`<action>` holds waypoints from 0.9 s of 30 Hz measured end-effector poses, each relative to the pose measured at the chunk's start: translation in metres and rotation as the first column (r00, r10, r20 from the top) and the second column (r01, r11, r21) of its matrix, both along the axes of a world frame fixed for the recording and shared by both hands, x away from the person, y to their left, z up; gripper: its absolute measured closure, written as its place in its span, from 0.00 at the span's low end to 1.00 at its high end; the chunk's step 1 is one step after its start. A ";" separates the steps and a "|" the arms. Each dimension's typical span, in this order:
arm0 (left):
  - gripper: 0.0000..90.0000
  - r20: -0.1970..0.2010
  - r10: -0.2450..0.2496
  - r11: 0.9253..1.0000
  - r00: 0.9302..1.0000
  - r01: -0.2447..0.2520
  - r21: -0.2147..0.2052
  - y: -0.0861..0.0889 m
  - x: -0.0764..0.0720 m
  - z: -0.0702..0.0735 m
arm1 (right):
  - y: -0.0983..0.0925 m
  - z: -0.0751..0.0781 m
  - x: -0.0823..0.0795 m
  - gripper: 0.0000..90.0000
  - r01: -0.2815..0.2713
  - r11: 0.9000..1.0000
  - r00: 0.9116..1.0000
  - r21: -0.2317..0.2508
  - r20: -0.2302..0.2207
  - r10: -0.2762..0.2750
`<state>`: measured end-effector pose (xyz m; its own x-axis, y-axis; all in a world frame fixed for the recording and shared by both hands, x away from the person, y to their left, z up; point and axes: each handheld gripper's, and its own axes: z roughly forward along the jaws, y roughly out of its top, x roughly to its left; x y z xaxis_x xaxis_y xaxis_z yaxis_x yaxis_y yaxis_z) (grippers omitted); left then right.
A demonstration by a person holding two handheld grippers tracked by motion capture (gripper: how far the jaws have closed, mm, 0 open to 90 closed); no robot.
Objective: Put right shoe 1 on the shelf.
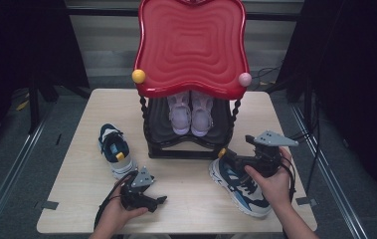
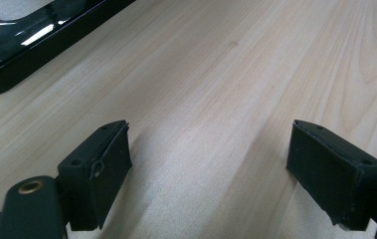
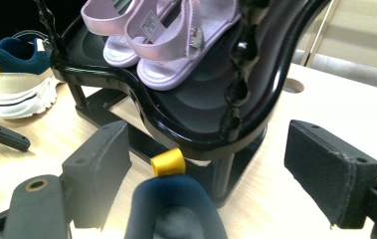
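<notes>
A navy, white and blue sneaker (image 1: 240, 186) lies at the table's front right, its heel toward the rack. My right gripper (image 1: 228, 160) is at that heel. In the right gripper view the gripper (image 3: 208, 134) stands open, with the navy heel (image 3: 176, 209) and its yellow pull tab (image 3: 167, 162) between the jaws, beside the left pad and clear of the right one. The matching sneaker (image 1: 114, 149) rests at the left. My left gripper (image 1: 158, 203) sits low near the front edge, open (image 2: 211, 134) over bare wood.
A black rack (image 1: 186, 144) with a red wavy top (image 1: 191, 45) stands mid-table; a pair of pink sandals (image 1: 191, 114) sits on its lower shelf. Its base (image 2: 7, 74) lies just beyond my left gripper. The wooden table (image 1: 191, 199) ends close to both hands.
</notes>
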<state>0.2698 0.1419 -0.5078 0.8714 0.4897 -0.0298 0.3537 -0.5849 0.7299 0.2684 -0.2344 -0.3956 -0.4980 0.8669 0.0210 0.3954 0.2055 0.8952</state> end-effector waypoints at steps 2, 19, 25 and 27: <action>0.19 0.000 0.000 1.000 1.000 0.000 0.000 0.000 0.000 0.000 | -0.004 0.000 -0.001 0.19 0.003 1.000 1.000 0.009 -0.006 -0.003; 0.18 0.000 -0.002 1.000 1.000 0.002 0.002 0.000 0.000 0.000 | -0.044 -0.017 -0.006 0.18 0.070 0.998 0.996 0.006 -0.047 -0.070; 0.19 0.000 0.000 1.000 1.000 0.000 0.000 0.000 0.000 0.000 | -0.056 -0.028 -0.005 0.17 0.105 0.994 0.992 0.006 -0.063 -0.105; 0.19 0.000 0.000 1.000 1.000 0.000 -0.001 0.000 0.000 0.000 | -0.060 -0.031 -0.004 0.17 0.118 0.993 0.991 0.004 -0.066 -0.118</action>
<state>0.2698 0.1419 -0.5078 0.8712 0.4899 -0.0303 0.3540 -0.5843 0.7303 0.2641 -0.2947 -0.4267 -0.3897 0.9192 0.0574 0.4746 0.1470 0.8679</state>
